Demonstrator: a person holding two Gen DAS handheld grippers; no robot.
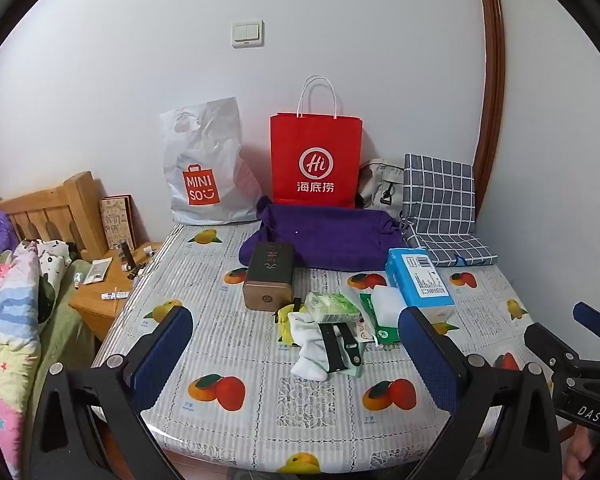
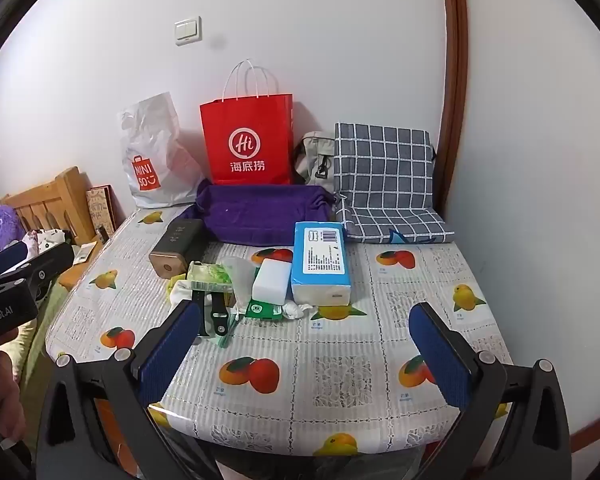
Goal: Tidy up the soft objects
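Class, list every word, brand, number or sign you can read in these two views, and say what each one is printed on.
"MINISO", with a smile sign: white plastic bag.
"Hi" and "海底捞": red paper bag.
"DAS": right gripper body, cut off at the edge.
"enRobot.AI": left gripper body, start cut off.
Blue tissue pack label, brown box characters, green packet: too small to read.

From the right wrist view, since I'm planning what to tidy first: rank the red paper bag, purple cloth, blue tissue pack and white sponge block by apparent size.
1. Red paper bag
2. Purple cloth, close to the bag in area, so the order is unsure
3. Blue tissue pack, nearer the camera
4. White sponge block
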